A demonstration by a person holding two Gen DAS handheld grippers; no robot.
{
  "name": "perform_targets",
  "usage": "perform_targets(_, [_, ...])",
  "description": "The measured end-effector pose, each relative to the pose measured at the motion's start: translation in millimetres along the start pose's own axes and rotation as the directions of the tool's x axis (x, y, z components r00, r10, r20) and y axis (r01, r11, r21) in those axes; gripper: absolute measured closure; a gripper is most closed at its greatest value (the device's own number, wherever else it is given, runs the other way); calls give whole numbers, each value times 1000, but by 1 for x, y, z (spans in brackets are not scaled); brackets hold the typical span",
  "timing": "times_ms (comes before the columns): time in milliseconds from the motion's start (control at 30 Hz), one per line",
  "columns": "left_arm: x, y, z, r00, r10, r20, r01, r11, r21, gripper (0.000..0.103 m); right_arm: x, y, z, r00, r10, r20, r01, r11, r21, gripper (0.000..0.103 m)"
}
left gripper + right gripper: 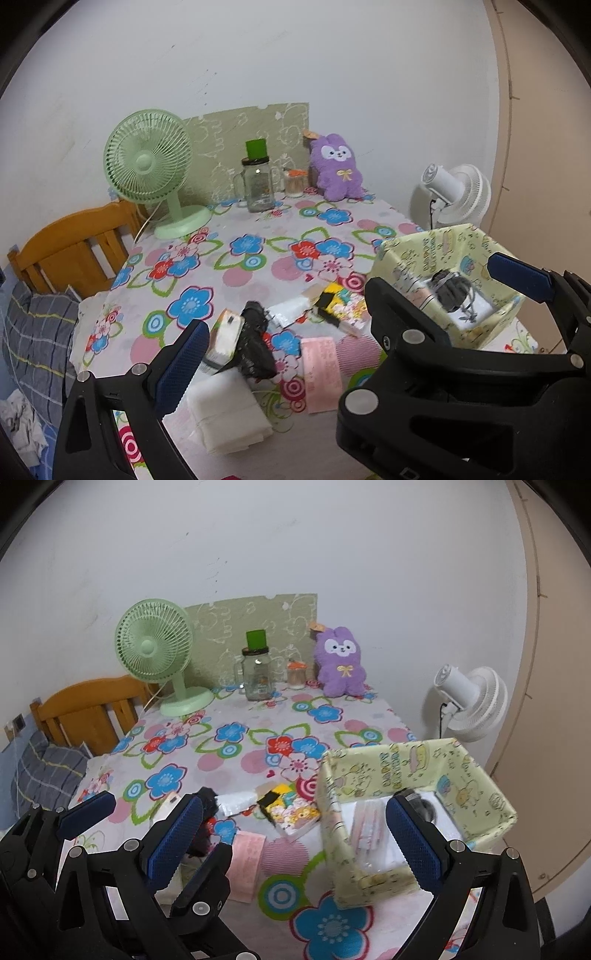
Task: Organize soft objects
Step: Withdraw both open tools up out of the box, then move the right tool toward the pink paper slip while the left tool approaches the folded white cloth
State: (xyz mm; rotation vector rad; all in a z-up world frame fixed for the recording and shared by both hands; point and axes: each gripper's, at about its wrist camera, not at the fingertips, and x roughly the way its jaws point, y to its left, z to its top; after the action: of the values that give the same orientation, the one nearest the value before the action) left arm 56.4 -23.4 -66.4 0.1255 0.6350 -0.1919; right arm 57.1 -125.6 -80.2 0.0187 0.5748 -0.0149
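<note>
The left claw [343, 310] and the right claw [295, 834] both hang wide apart and empty above the flower-print tabletop [236, 753]. Between them lie a crumpled black plastic bag [255, 345], a folded white cloth [225, 413] and a pink paper slip [323, 373] — the pale-yellow cartoon-print box [417, 768] at right already holds a few things. Behind stand a green desk fan [155, 646], a glass jar [257, 675] and a purple plush rabbit [340, 661].

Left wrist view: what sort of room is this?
Likely a bedroom: a wooden bed headboard with grey plaid bedding sits beside the floral-clothed table, which holds a purple plush rabbit.
</note>
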Motion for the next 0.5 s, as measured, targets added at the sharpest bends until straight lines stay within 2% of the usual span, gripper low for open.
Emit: perform_targets(500, [23, 32, -27, 997, 61, -49, -64, 997, -45, 4, 32, 34, -21, 998, 41, -41, -43, 998, -35, 2])
